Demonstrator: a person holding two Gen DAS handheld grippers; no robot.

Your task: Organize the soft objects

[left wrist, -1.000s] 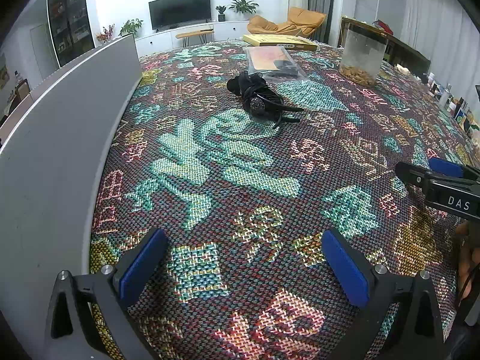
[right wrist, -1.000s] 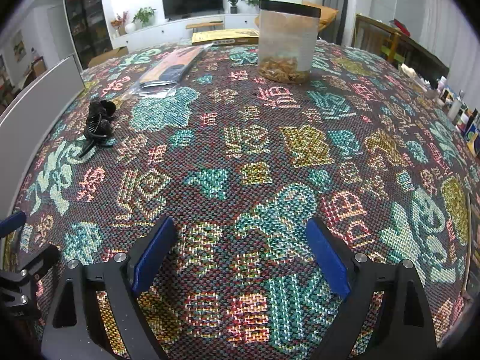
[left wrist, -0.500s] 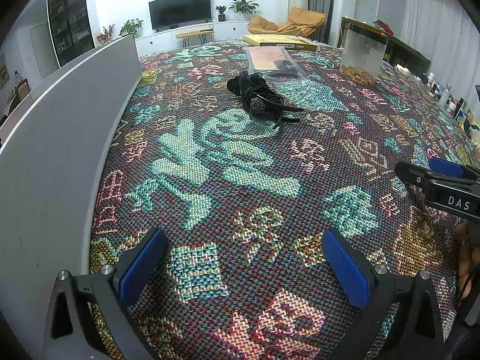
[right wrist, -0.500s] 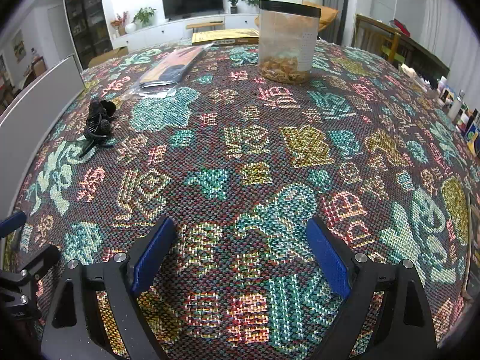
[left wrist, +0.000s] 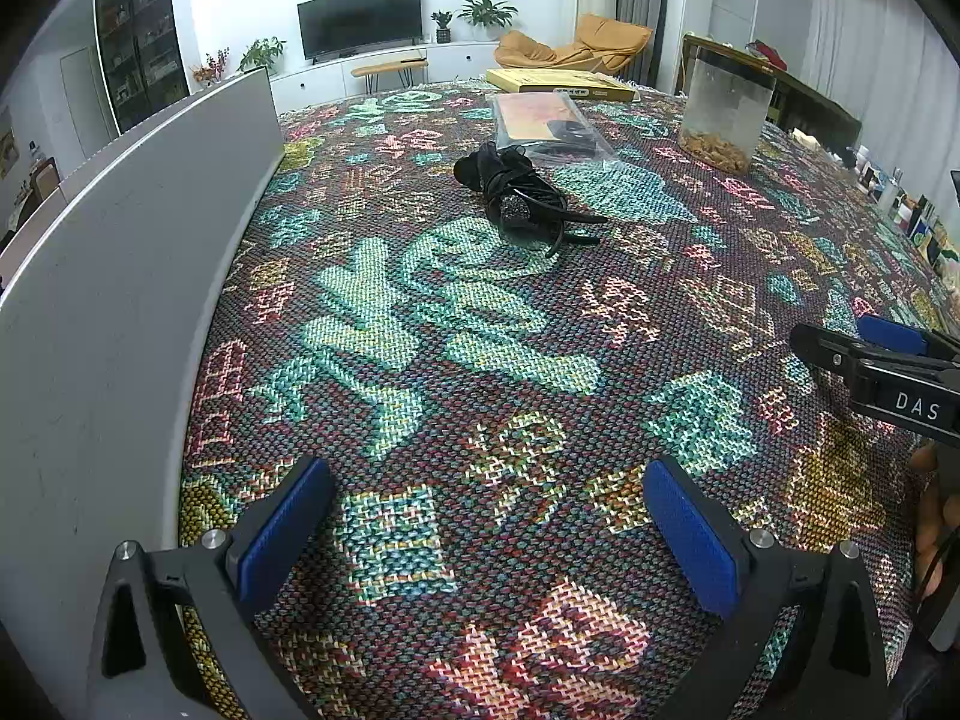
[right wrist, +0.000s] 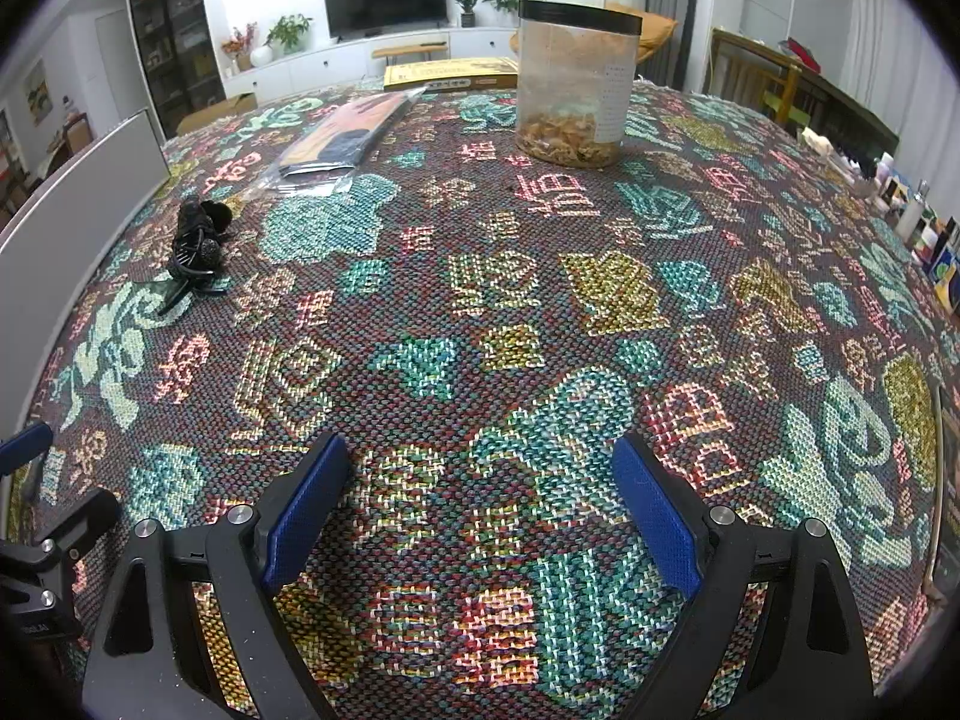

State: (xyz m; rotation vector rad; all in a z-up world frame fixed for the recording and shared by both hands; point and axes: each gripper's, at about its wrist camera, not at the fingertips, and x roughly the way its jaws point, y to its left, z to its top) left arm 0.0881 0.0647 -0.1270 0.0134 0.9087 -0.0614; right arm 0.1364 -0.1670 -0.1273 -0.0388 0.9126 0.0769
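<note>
Left wrist view shows the left gripper (left wrist: 483,531) with its blue pads spread wide and nothing between them, low over the patterned woven cloth (left wrist: 420,360). The black soft bundle (left wrist: 510,192), which looks like a fabric bow tangled with a headband or thin straps (the fisheye makes it hard to be sure), lies on the cloth at about 12 o'clock from this gripper, well apart from it. Just beyond it, at 1 o'clock, is a clear plastic pouch (left wrist: 549,126) with an orange card inside.

From the right wrist view, the right gripper (right wrist: 483,501) is likewise spread apart and empty, and the bundle sits far off at 10 o'clock, with the pouch past it at 11.

By my reading the task is at its very start: nothing is picked up, and both tools are parked near the table edge. The next move would call for a long forward reach, probably by the left gripper, then closing on the bulk of the bundle rather than a loose strap.

The cloth covers the whole tabletop. A grey panel (left wrist: 120,252) stands along the 9 o'clock side, and a clear jar (right wrist: 573,84) with a black lid stands at 12 to 1 o'clock. Beyond are a television and potted plants.
</note>
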